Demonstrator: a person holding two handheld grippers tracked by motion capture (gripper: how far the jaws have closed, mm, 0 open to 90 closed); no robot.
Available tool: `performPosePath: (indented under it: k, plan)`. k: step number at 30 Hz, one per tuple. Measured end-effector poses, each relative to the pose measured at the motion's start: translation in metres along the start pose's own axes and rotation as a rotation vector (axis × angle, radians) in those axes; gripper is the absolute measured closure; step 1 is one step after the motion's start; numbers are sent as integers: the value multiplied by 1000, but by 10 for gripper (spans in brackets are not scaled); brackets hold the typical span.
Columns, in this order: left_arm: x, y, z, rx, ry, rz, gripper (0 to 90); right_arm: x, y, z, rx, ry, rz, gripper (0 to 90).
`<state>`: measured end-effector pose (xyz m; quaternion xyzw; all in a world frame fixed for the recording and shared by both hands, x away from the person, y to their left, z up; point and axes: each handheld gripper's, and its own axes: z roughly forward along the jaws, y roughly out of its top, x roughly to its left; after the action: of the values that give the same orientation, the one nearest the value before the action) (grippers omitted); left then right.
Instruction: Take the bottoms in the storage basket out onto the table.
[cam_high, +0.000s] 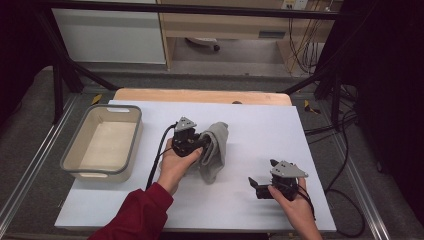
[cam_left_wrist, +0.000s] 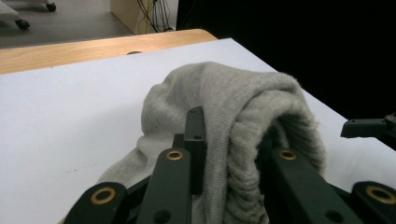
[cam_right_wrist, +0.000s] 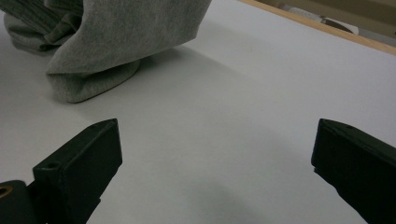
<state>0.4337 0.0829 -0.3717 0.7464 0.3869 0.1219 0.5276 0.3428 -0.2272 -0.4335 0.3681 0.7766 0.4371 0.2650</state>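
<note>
My left gripper clamps a bunched fold of the grey sock, which lies near the middle of the white table. My right gripper rests nearby, jaws spread wide with nothing between them.

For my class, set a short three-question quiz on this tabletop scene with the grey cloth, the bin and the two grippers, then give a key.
1. True or false: the left gripper is closed on the grey cloth.
2. Which best describes the right gripper? A. Clamped on the cloth. B. Open above bare table, apart from the cloth. C. Inside the bin.
3. Fill in the missing word: the grey-rimmed bin stands on the person's ____ side of the table.

Key
1. True: in the left gripper view the folded cloth is pinched between the jaws.
2. B: the right gripper view shows the jaws spread wide with nothing between them.
3. Left.
</note>
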Motion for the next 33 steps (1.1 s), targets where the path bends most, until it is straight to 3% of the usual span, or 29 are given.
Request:
performPosePath:
  k: [10, 13, 16, 33]
  plan:
    - [-1, -4, 3, 10, -13, -9, 759, 0, 0, 0, 1, 0, -2, 22]
    - [-1, -7, 4, 17, -41, -46, 759, 0, 0, 0, 1, 1, -3, 22]
    - [-1, -10, 7, 23, -50, -58, 759, 0, 0, 0, 1, 1, -2, 22]
    - [-11, -28, 20, 80, -89, -60, 758, 0, 0, 0, 2, -2, -7, 22]
